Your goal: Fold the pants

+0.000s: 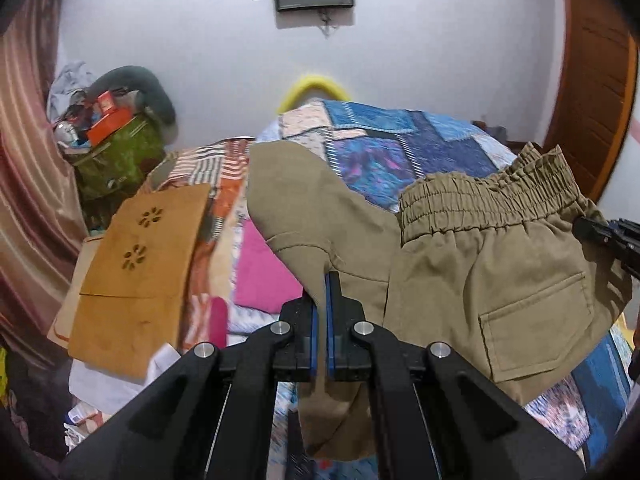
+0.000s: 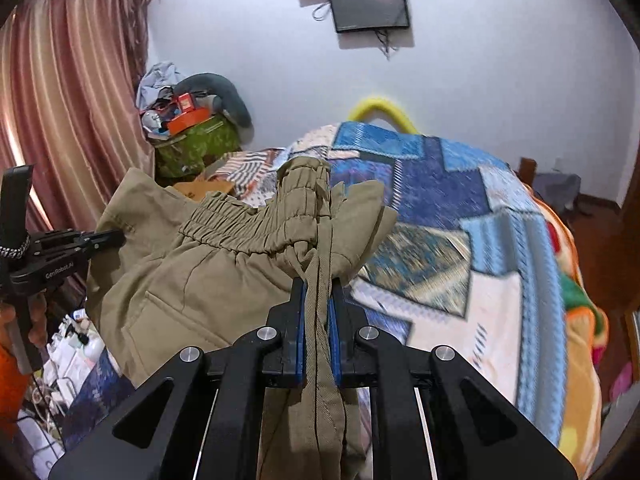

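The olive-khaki pants [image 1: 472, 256] hang in the air above the bed, held between both grippers. Their gathered elastic waistband [image 1: 488, 196] and a back pocket [image 1: 536, 320] face the left wrist camera. My left gripper [image 1: 322, 280] is shut on a fold of the pants fabric. My right gripper [image 2: 318, 284] is shut on a bunched edge of the pants [image 2: 224, 264] near the waistband. The right gripper also shows at the right edge of the left wrist view [image 1: 608, 236], and the left gripper at the left edge of the right wrist view [image 2: 68, 244].
A blue patchwork quilt [image 2: 460, 216] covers the bed under the pants. A brown cardboard piece [image 1: 144, 264] and pink cloth [image 1: 264, 272] lie at the left. A green bag with orange boxes [image 1: 116, 152] stands by the curtain [image 2: 68, 92]. A screen [image 2: 370, 4] hangs on the wall.
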Available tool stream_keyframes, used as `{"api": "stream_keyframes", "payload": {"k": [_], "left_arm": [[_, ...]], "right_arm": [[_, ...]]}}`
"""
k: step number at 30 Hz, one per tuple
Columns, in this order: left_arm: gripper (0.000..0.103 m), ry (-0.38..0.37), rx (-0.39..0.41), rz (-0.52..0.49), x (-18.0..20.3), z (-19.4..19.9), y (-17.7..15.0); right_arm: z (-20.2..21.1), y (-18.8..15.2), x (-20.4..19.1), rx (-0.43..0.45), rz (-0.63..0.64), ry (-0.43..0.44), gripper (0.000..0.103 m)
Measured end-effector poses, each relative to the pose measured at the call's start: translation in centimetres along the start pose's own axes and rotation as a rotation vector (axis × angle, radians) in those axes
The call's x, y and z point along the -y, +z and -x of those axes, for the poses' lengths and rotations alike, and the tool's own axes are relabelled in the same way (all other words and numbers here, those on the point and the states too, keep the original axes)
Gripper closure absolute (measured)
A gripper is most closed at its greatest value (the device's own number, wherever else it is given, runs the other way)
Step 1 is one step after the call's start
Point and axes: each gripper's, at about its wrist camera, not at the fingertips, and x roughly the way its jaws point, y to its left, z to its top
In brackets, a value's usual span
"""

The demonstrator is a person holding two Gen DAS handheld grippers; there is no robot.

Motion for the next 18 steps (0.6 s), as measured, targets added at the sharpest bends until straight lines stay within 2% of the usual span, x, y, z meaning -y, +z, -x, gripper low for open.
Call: {"api": "stream_keyframes", "payload": {"k": [6,12,18], "left_arm": [[0.100,0.040,0.005,0.070,-4.5,-4.1,2.1],[0.100,0.091,-0.064,0.080,-7.2,-11.0,2.9],[0.100,0.122,-0.147,0.057,-8.1,-17.8,1.5]], "right_arm": [[-5.2,2.7,-1.8,0.004,0.047,0.024,0.095],[-10.6,4.3,-3.3,-0.014,0.075,0.022,0.095],[-15.8,3.4,-3.8,-0.068,0.100,0.005,0.095]]}}
